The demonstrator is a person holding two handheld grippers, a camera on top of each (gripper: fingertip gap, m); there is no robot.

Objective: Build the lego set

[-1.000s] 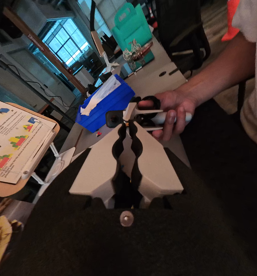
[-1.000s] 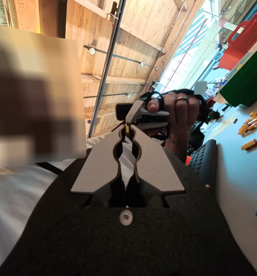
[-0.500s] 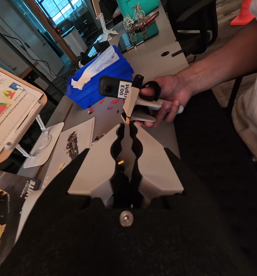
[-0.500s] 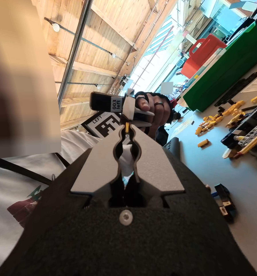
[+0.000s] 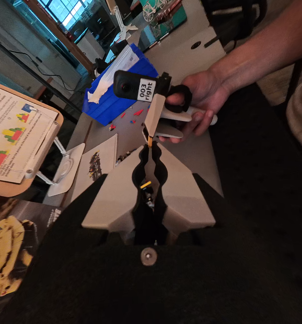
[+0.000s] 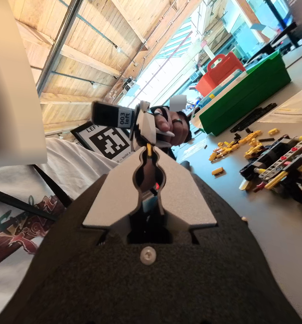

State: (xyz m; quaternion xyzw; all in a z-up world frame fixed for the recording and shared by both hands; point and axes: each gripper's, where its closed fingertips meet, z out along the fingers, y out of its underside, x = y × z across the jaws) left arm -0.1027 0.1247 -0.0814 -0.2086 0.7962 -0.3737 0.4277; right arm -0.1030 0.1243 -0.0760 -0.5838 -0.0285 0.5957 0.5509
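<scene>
My two grippers meet tip to tip in the air above the table. In the left wrist view my left gripper (image 5: 149, 148) is shut on one end of a small yellow lego pin (image 5: 149, 142). My right gripper (image 5: 149, 136), held in a hand, faces it and grips the other end. In the right wrist view my right gripper (image 6: 149, 149) is shut on the same yellow pin (image 6: 148, 152), and the left gripper (image 6: 146, 142) holds it from the far side. A partly built black and yellow lego model (image 6: 278, 168) lies on the table to the right.
A blue bin (image 5: 115, 103), loose red pieces (image 5: 138, 112), an open booklet (image 5: 97, 163), an instruction sheet on a stand (image 5: 15, 136) and the set's box (image 5: 6, 245) lie left. Yellow pieces (image 6: 234, 147), black beams (image 6: 252, 119), a green bin (image 6: 243, 105) and a red case (image 6: 220, 71) lie right. Left and right tips are no more than a few centimetres apart.
Both grippers have tilted down toward the table and stayed tip to tip on the yellow pin. More of the table and the model has come into view.
</scene>
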